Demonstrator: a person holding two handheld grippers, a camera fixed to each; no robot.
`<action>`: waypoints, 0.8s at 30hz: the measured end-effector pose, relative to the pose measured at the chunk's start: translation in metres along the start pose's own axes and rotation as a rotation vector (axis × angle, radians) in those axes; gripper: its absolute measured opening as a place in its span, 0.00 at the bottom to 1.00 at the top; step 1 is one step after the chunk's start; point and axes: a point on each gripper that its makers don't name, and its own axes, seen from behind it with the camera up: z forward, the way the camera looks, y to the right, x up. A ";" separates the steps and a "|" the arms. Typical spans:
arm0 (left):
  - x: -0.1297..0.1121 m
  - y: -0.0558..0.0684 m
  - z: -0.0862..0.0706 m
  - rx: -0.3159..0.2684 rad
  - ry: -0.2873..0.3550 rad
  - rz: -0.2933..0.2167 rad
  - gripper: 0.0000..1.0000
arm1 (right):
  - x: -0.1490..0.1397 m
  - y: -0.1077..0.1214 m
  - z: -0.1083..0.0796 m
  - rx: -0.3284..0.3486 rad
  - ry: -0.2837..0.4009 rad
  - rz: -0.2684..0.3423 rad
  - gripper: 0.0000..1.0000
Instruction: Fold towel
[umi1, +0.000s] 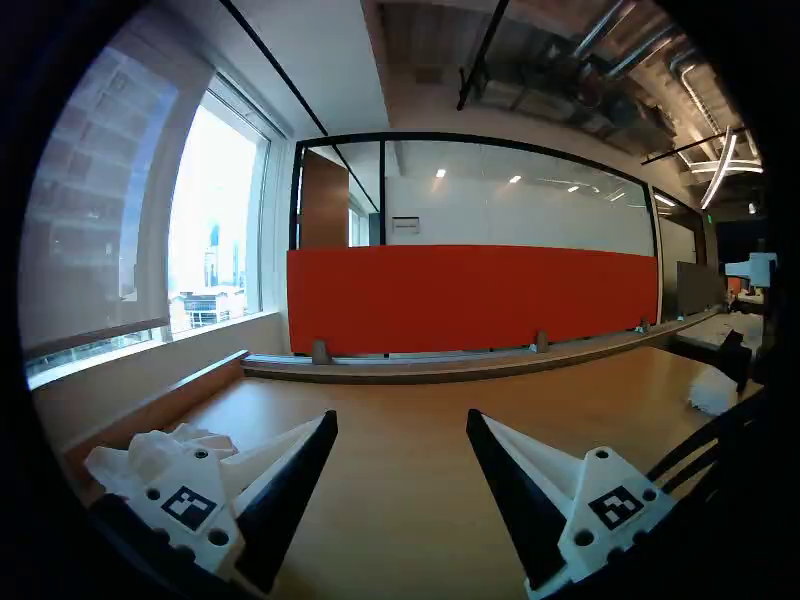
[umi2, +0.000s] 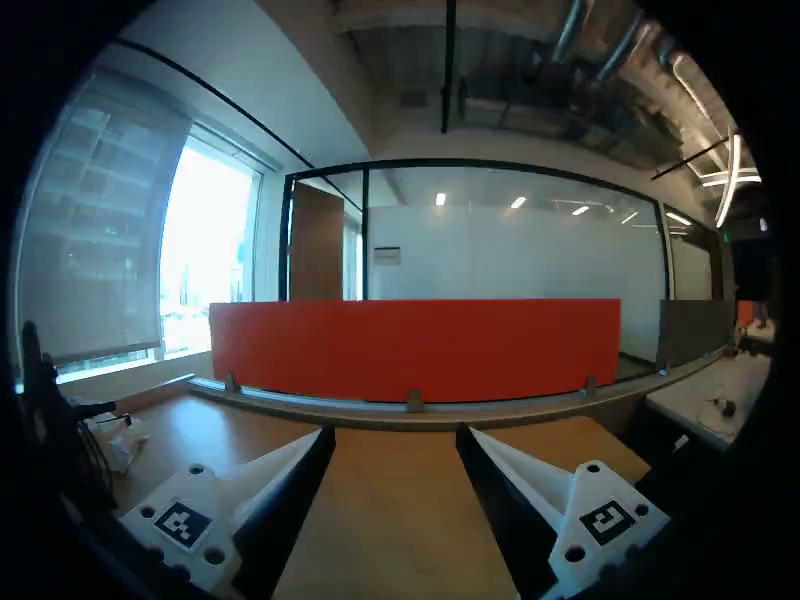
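Left gripper (umi1: 400, 414) fingers spread, empty, over counter (umi1: 560, 390). Right gripper (umi2: 395, 430) same: spread, empty. Crumpled white cloth (umi1: 165, 443), likely towel, at counter's far left. Best approach: lower, find two corners, pinch cleanly.

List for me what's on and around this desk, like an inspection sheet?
Surface: wooden desk, mostly bare.
Job's things: crumpled white cloth, probably the towel, lies at the desk's left edge, not gripped.
Clutter: white fluffy item at the desk's right side; too small to identify.
Grippers: left gripper and right gripper are both open, holding nothing, above the desk.
Cables: nothing seen.
Surroundings: orange partition behind the desk, bright window, glass wall, ceiling pipes.
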 end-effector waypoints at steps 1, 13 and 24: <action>-0.002 0.000 0.000 0.002 0.002 -0.001 0.96 | -0.001 -0.001 0.001 0.003 0.000 0.000 0.93; -0.027 0.005 0.000 0.020 0.016 -0.015 0.96 | -0.011 -0.003 0.007 0.023 0.008 -0.016 0.93; -0.050 -0.002 -0.001 0.052 0.020 -0.021 0.96 | -0.023 0.001 0.009 0.022 0.010 -0.019 0.93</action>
